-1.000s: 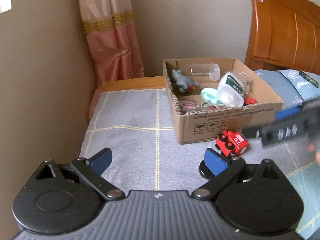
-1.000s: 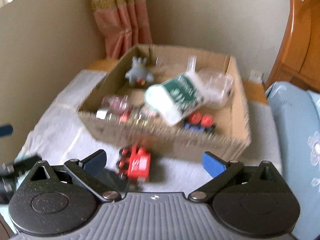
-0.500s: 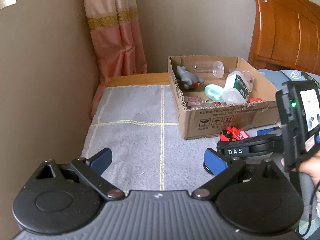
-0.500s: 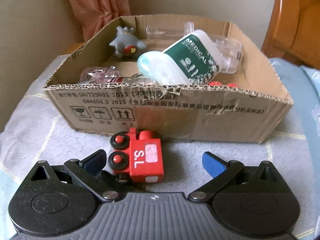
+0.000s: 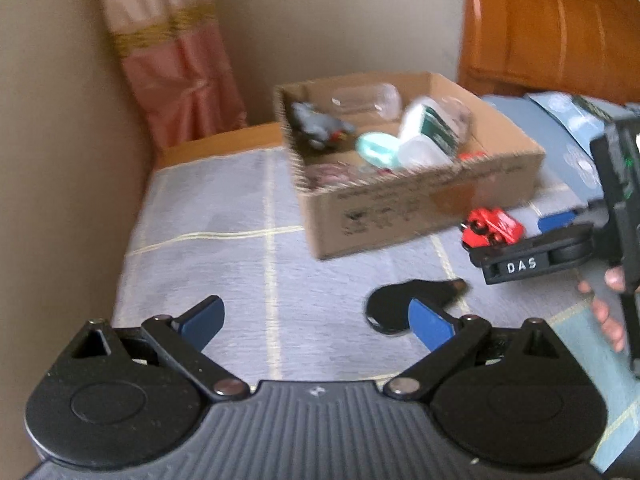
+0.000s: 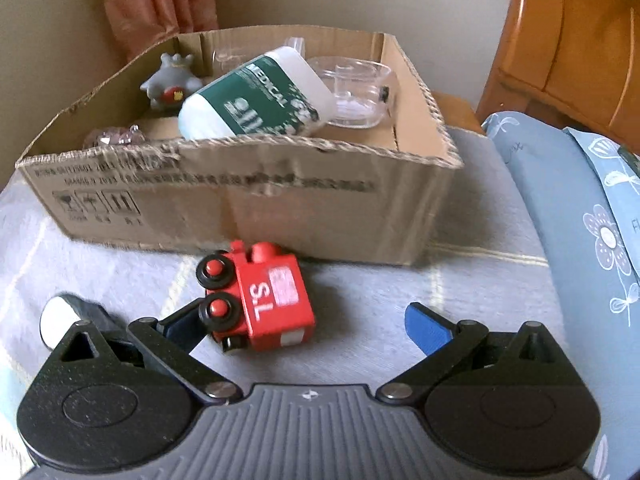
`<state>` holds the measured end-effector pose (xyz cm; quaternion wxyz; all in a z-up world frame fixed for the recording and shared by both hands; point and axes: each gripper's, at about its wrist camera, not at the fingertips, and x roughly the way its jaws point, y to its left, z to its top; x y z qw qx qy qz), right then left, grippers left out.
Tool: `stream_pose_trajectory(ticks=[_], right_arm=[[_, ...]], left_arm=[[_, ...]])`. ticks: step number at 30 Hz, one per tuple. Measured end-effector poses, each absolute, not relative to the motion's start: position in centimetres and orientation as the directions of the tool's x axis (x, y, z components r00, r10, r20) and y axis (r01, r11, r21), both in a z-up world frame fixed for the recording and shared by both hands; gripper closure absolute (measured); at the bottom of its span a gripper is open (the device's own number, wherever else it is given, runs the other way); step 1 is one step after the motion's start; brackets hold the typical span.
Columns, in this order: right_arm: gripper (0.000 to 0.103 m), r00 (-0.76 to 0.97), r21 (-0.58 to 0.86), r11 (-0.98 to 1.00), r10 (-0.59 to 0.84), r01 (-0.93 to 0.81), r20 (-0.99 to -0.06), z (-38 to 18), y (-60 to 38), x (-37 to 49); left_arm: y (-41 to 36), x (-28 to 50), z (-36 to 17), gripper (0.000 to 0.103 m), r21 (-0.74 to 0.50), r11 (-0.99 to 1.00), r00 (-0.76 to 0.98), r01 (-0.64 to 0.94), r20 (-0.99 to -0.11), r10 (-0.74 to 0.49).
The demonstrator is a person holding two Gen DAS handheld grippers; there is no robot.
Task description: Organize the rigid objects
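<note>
Right wrist view: the right hand-held gripper (image 6: pixel 316 322) hangs low over the grey cloth (image 6: pixel 380 312) of the table, its blue-padded fingers spread wide and gripping nothing. A red toy train (image 6: pixel 260 296) marked "S.L" lies on its side on the cloth between those fingers, hard against the left pad, which its black wheels partly hide; a clear gap separates it from the right pad. At far left a black object (image 6: pixel 76 314) with a white end lies on the cloth beside the gripper's left linkage; what it is cannot be told. Just beyond the train stands an open cardboard box (image 6: pixel 248 208), holding a grey figure (image 6: pixel 170 80), a white-and-green bottle (image 6: pixel 256 96) lying tilted, and a clear cup (image 6: pixel 354 90). Right of the table are a blue floral pillow (image 6: pixel 580 240) and a wooden headboard (image 6: pixel 572 36).

In the blurred left wrist view, the left hand-held gripper (image 5: pixel 316 320) is likewise released and empty, poised over bare cloth well short of the box (image 5: pixel 420 208). A flat black shape (image 5: pixel 400 300) lies on the cloth just ahead of its right pad. Farther right, the train (image 5: pixel 492 226) sits beside the box's near corner, with the right gripper's black body (image 5: pixel 532 260) reaching in around it and a hand (image 5: pixel 608 308) on its grip at the frame edge. A pink curtain (image 5: pixel 176 64) hangs at the back left.
</note>
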<state>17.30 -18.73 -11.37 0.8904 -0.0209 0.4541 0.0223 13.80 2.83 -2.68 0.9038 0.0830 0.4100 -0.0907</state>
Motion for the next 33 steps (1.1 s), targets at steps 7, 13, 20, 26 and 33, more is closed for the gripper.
stream_pose_trajectory(ticks=[7,13,20,26,33], right_arm=[[0.000,0.590,-0.016,0.996,0.041,-0.091,-0.806,-11.5,-19.0,16.6],[0.000,0.599,-0.015,0.996,0.042,-0.090,-0.800,-11.5,-19.0,16.3],[0.000,0.604,-0.016,0.996,0.044,-0.093,-0.796,-11.5,-19.2,16.1],[0.000,0.605,-0.015,0.996,0.043,-0.092,-0.795,-11.5,-19.2,16.1],[0.000,0.604,-0.015,0.995,0.049,-0.099,-0.796,-11.5,-19.2,16.0]], left_arm=[[0.3,14.9,-6.3,0.005,0.111,0.938,0.578,0.329,-0.809,-0.107],[1.4,15.7,-7.7,0.004,0.087,0.954,0.548,0.288,-0.831,-0.090],[3.0,17.3,-8.0,0.001,0.080,0.978,0.566,0.191,-0.823,-0.043],[1.8,16.6,-8.0,0.001,0.091,0.965,0.572,0.245,-0.818,-0.068],[-0.8,15.5,-8.3,0.001,0.047,0.916,0.567,0.398,-0.798,-0.205]])
